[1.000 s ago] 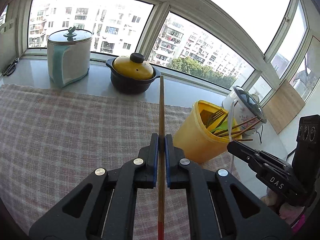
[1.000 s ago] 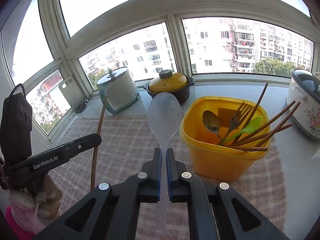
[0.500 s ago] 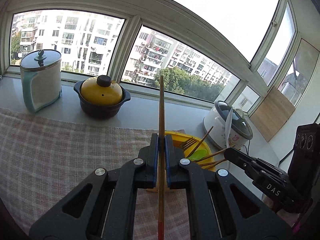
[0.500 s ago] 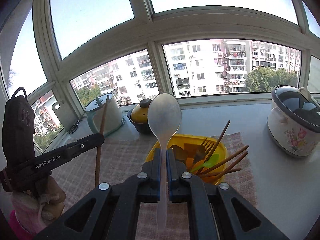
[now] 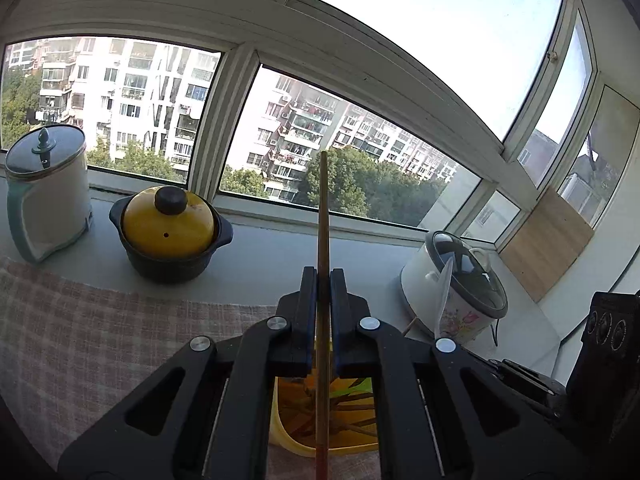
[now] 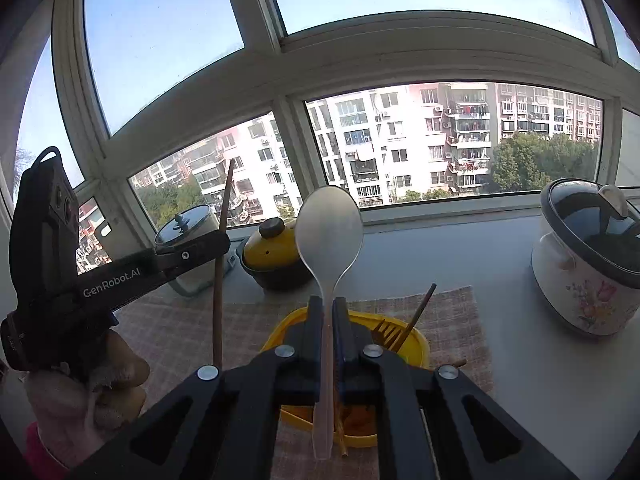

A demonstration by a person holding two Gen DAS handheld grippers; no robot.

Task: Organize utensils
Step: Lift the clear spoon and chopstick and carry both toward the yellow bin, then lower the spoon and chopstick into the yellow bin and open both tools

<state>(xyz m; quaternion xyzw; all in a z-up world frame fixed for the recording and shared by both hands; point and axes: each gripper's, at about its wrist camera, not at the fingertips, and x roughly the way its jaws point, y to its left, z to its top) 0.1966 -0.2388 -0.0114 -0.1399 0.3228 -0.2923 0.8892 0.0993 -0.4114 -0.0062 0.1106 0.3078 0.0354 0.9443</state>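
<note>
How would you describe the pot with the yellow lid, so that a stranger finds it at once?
Look at the grey windowsill under the big window. Between the tall white kettle and the flowered rice cooker sits a low black pot. Only it has a yellow domed lid with a black knob.

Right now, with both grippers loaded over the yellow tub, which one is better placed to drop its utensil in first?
Probably the left gripper: its chopstick hangs directly over the yellow tub. The right gripper with its spoon is nearly as good.

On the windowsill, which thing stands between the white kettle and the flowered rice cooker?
The yellow-lidded black pot stands between kettle and rice cooker, in the left wrist view.
</note>
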